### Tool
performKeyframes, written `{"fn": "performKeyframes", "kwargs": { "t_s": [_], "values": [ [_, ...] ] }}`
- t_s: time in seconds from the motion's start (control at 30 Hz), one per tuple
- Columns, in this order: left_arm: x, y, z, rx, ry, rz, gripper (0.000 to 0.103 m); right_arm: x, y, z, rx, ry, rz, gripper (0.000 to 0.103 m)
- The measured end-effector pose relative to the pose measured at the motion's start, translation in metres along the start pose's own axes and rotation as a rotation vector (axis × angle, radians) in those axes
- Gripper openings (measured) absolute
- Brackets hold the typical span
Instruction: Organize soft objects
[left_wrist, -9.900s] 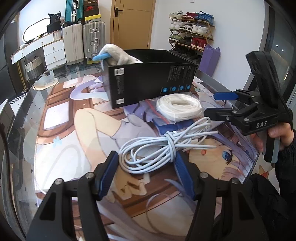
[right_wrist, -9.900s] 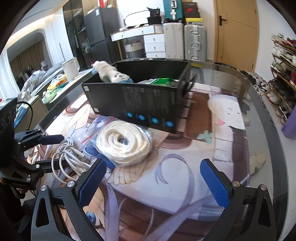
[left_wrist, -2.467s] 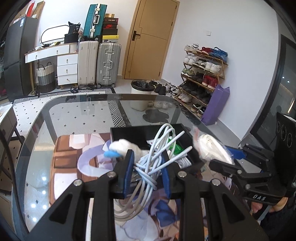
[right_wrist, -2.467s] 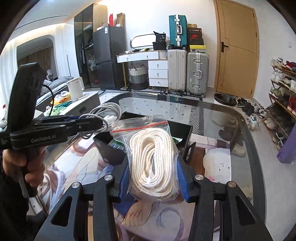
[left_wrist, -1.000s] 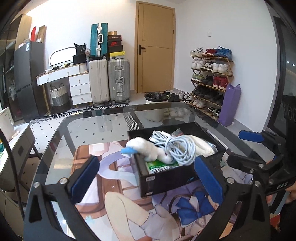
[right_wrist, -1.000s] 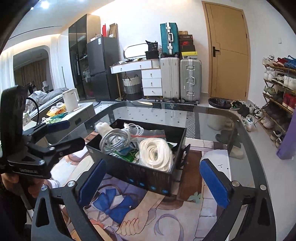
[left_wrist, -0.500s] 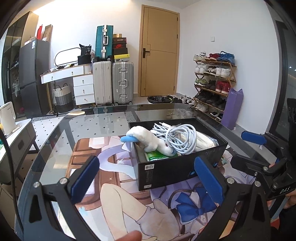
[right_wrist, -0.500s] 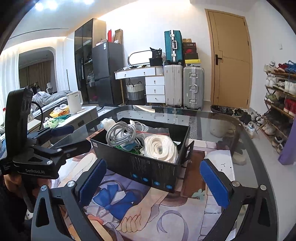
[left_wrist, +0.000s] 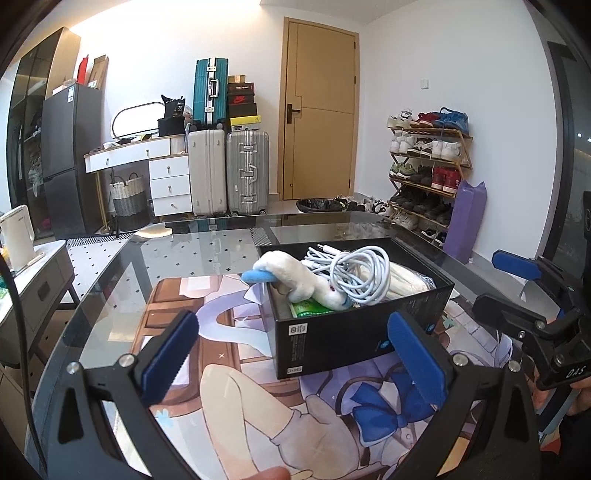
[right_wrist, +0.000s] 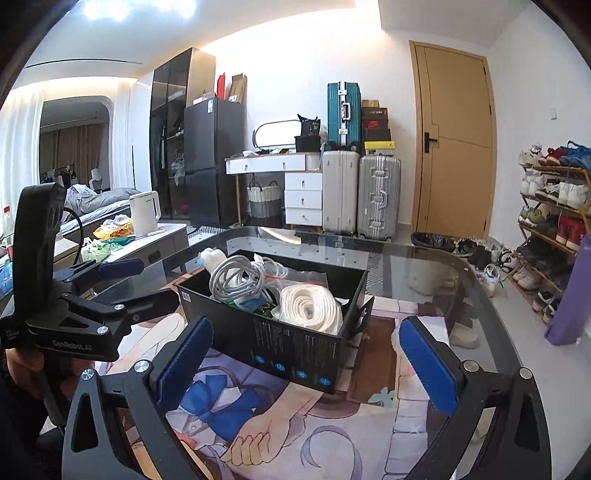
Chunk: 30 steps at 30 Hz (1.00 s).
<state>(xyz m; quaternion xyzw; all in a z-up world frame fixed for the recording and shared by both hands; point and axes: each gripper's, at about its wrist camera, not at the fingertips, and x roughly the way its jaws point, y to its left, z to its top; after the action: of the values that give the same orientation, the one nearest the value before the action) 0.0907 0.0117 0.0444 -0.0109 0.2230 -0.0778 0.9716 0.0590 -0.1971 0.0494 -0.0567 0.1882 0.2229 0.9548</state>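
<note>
A black box (left_wrist: 354, 328) stands on the printed mat; it also shows in the right wrist view (right_wrist: 280, 347). Inside lie a white plush toy (left_wrist: 291, 273) with a blue part, a coiled white cable (left_wrist: 362, 273) and a bagged white rope coil (right_wrist: 310, 304). The cable also shows in the right wrist view (right_wrist: 236, 280). A green packet (left_wrist: 310, 308) lies under the plush. My left gripper (left_wrist: 293, 354) is open and empty, held back from the box's near side. My right gripper (right_wrist: 304, 363) is open and empty, also short of the box.
The glass table (left_wrist: 207, 243) carries an anime-print mat (left_wrist: 229, 373). Suitcases (left_wrist: 225, 173), a white dresser, a door and a shoe rack (left_wrist: 428, 173) stand behind. A side table with a kettle (right_wrist: 144, 214) is at the left. A fingertip shows at the left view's bottom edge.
Over ten seconds both grippers picked up the cable and the bagged rope from the mat and put them into the box. In the last second both pulled back slightly, open.
</note>
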Motion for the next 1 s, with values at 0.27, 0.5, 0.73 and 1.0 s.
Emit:
{"fn": "performKeyframes", "kwargs": {
  "t_s": [0.27,0.5,0.73,1.0],
  "values": [
    [-0.006,-0.001,0.000,0.003,-0.032,-0.004,0.103,-0.008,-0.001,0.000,0.005,-0.029,-0.003,0.103],
    [-0.007,-0.003,-0.001,0.007,-0.034,-0.002,0.103,-0.009,-0.004,0.000,0.019,-0.044,-0.002,0.103],
    [-0.008,-0.001,-0.001,-0.012,-0.031,-0.003,0.103,-0.011,-0.002,-0.002,0.008,-0.048,-0.004,0.103],
    [-0.007,0.002,0.000,-0.016,-0.034,-0.002,0.103,-0.011,-0.001,-0.002,0.007,-0.049,-0.005,0.103]
  ]
}}
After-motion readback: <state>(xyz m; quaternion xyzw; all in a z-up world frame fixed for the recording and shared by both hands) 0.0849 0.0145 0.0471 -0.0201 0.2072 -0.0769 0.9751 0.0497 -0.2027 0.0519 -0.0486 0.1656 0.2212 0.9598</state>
